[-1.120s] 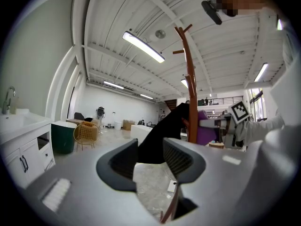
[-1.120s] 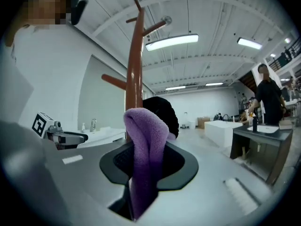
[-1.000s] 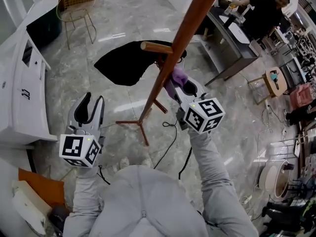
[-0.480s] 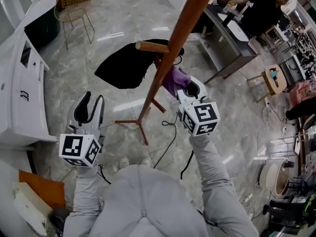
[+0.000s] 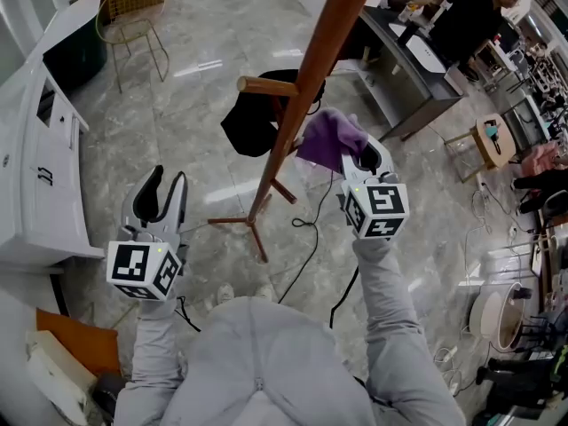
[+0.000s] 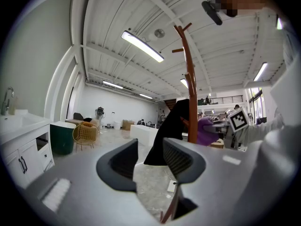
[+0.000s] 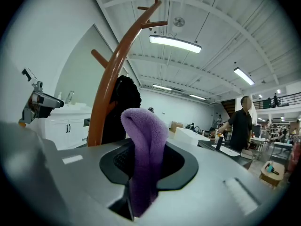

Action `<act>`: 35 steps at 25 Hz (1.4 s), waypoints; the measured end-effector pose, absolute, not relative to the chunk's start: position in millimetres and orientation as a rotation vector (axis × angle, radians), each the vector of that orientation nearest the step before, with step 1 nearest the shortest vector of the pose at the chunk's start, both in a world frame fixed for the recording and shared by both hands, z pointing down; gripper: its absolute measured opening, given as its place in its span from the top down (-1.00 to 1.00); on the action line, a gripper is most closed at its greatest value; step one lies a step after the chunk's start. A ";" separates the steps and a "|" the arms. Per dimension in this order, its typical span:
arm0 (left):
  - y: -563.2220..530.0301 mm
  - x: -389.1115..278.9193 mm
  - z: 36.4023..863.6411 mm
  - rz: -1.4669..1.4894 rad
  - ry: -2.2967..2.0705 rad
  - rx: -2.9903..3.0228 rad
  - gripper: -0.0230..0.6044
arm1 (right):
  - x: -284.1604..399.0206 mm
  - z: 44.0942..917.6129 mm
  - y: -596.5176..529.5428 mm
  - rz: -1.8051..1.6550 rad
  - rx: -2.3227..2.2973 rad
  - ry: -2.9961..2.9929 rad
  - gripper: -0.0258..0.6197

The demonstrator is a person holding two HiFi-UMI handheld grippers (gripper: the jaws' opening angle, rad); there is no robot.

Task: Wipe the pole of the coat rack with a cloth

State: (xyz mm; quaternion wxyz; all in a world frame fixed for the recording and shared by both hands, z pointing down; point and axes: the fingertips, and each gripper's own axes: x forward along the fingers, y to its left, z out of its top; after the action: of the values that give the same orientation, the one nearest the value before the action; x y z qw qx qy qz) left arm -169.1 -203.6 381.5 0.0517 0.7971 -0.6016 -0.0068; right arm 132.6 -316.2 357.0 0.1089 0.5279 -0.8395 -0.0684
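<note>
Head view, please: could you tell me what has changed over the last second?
The right gripper, shut on the purple cloth, has shifted to the person's right, so the cloth now bunches at the right edge of the pole rather than across its front. The left gripper stayed open, empty and low on the left; the rack's base has not moved.

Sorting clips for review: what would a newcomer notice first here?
The brown coat rack pole slants through mid-frame, with a purple cloth beside it, clamped in the right gripper. A black garment hangs behind the pole, and the left gripper is open at lower left.
</note>
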 end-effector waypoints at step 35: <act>-200.5 -146.2 377.3 -0.034 -1.746 2.489 0.38 | 75.6 412.8 -240.6 -0.510 1.186 -2.295 0.66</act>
State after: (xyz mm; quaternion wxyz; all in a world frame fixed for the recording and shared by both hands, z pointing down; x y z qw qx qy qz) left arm -146.2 -200.5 377.3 0.0505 0.8175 -0.5736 -0.0112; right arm 75.6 -240.6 412.8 0.2514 0.4360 -0.8435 -0.1875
